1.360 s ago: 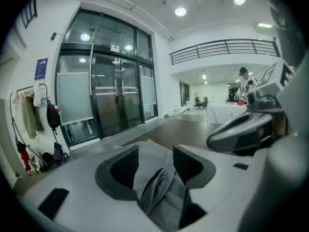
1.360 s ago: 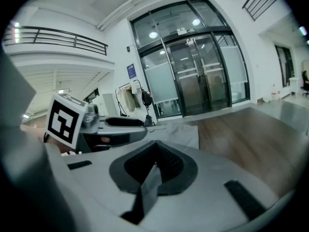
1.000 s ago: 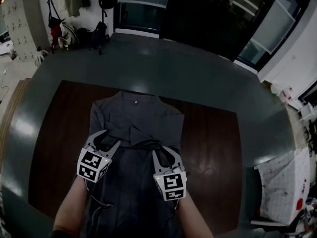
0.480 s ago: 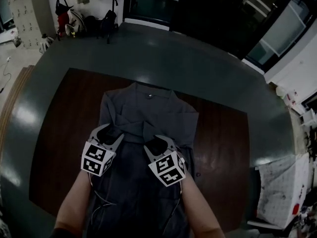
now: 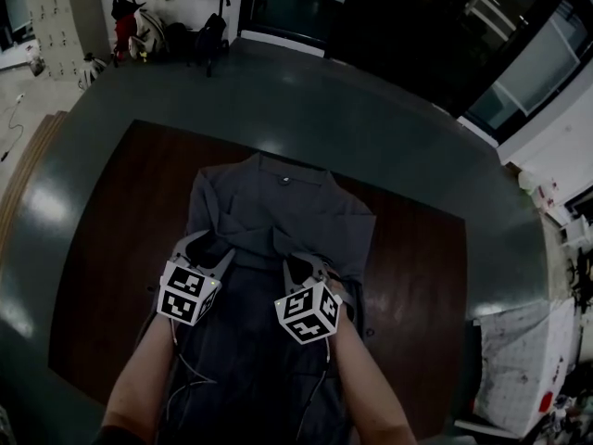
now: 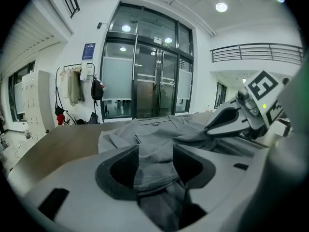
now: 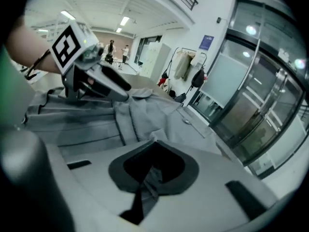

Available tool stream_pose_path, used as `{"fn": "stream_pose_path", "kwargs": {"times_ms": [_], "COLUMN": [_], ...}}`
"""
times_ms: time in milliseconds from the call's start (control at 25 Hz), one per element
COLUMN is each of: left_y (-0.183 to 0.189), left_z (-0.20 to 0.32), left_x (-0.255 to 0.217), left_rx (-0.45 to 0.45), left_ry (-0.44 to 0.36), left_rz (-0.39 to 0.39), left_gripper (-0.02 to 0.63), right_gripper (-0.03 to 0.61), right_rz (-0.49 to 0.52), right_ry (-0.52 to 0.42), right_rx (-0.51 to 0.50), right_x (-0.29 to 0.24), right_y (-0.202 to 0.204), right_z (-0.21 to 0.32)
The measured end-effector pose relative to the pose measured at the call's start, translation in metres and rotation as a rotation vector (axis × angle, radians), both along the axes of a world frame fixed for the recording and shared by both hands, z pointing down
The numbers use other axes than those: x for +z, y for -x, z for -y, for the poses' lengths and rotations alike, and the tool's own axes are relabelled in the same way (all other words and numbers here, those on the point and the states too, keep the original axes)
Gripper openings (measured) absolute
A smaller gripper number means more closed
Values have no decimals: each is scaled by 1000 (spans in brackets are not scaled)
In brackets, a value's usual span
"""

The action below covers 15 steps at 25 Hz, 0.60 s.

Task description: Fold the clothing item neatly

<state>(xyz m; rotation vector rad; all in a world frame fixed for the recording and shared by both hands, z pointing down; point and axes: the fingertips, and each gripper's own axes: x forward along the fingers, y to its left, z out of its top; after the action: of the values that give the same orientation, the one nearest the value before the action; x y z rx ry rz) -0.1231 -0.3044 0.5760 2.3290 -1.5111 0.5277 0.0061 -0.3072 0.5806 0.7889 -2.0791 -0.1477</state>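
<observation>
Shirt (image 5: 278, 213), grey and creased, lies spread on brown table (image 5: 111, 248).

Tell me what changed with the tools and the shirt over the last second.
The right tool rolled, dipped toward the shirt, and its jaws have just been closing, now pinching a fold of fabric. The left tool lowered a little, fabric still clamped between its jaws. The shirt stays spread on the table.
</observation>
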Motion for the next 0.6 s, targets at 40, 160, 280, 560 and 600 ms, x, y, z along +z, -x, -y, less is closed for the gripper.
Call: {"fn": "stream_pose_path", "kwargs": {"times_ms": [40, 160, 280, 560, 600], "left_y": [1, 1, -2, -3, -2], "left_z": [0, 2, 9, 22, 24], "left_x": [1, -2, -10, -10, -8], "left_rx": [-3, -14, -17, -8, -5], "left_ry": [3, -6, -26, -33, -29], "left_rz": [1, 1, 8, 22, 25], "left_gripper": [207, 209, 209, 207, 207], "right_gripper": [4, 5, 4, 5, 5], "right_rz": [25, 102, 166, 241, 245], "right_ry": [-8, -21, -25, -27, -17], "right_rx": [22, 109, 217, 423, 437], "right_x": [-9, -34, -53, -63, -59], "right_y": [-4, -22, -48, -116, -121], "right_z": [5, 30, 61, 104, 107]}}
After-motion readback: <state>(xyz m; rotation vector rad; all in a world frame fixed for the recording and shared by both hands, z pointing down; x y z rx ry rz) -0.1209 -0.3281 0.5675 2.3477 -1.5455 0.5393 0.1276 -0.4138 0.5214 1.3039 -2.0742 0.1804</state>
